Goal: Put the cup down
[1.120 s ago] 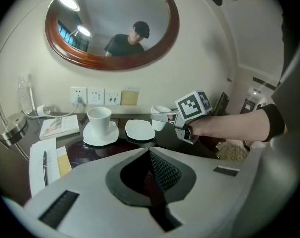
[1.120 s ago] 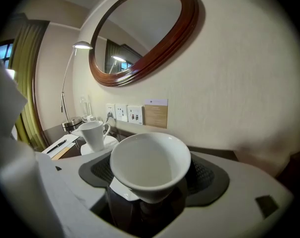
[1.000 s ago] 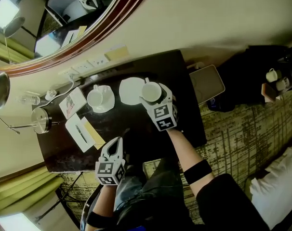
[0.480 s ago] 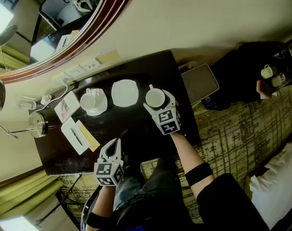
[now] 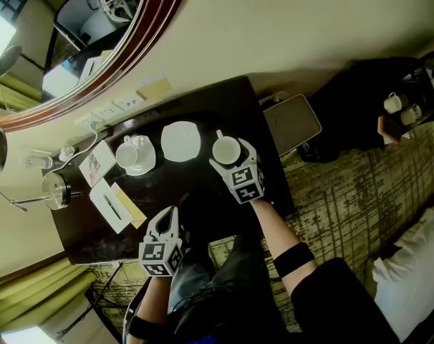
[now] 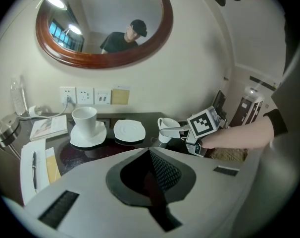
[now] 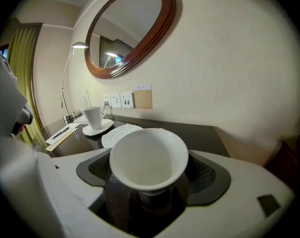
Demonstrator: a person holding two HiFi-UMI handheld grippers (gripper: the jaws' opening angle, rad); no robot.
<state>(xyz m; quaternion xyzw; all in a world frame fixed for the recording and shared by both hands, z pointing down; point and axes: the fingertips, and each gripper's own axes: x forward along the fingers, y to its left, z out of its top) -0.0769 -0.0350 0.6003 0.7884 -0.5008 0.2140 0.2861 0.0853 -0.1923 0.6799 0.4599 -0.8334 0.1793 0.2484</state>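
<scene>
The cup [image 7: 149, 158] looked to be already down on the dark tabletop [image 5: 203, 208]. It stood upright just beside the empty saucer [image 5: 181, 140], on the side away from the second cup [image 5: 127, 153], which sat on a saucer of its own. In the right gripper view the cup's foot seemed to rest on the glossy surface, with a faint reflection under it. The left gripper view showed it standing level near the tabletop's edge, its handle pointing away from the right hand-held gripper [image 5: 231, 158].

That gripper's jaws had just been opening with the cup between them. The pads flanked the bowl on either side and appeared to have let go — the clearance at the rim was slight, so this is a reading and not a certainty. The left hand-held gripper [image 6: 151, 172] was clenched on nothing and hung at the near edge of the tabletop, well apart from the cup.

By this judgement the placing itself was nearly done, since the cup bore its own weight and sat square. What remained was small — widening the jaws enough to clear the flared rim, then drawing the right gripper straight back without catching the cup or nudging it against the saucer beside it.
</scene>
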